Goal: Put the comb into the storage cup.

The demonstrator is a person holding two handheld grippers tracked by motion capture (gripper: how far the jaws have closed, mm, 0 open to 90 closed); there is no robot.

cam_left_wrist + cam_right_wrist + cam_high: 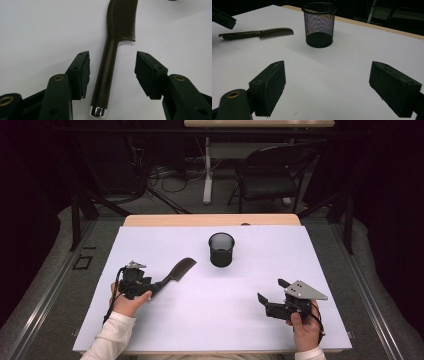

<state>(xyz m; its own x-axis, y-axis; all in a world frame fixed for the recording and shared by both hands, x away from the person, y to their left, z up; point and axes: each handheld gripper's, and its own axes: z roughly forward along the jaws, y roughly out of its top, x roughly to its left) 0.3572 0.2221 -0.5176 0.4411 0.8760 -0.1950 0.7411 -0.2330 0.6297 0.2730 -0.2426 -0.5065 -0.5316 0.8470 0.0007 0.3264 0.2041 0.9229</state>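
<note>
Near the counter's (150, 330) left edge, the left gripper's (111, 72) jaws stand half-open astride the comb's (106, 72) handle without pressing it, placed to grip, while the right gripper (327, 87) waits wide open and empty.

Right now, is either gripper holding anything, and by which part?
Nothing held. The comb lies with its handle between the left gripper's open jaws, untouched; right gripper open.

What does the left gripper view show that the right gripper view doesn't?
The left gripper view alone shows the comb's shiny metal end cap up close, with the handle lying between the left gripper's open jaws, no pad pressing on it. The right gripper view alone shows the black mesh cup standing upright, the table's wooden edge, and the right gripper open over bare surface. Both show the dark comb on the white tabletop.
</note>
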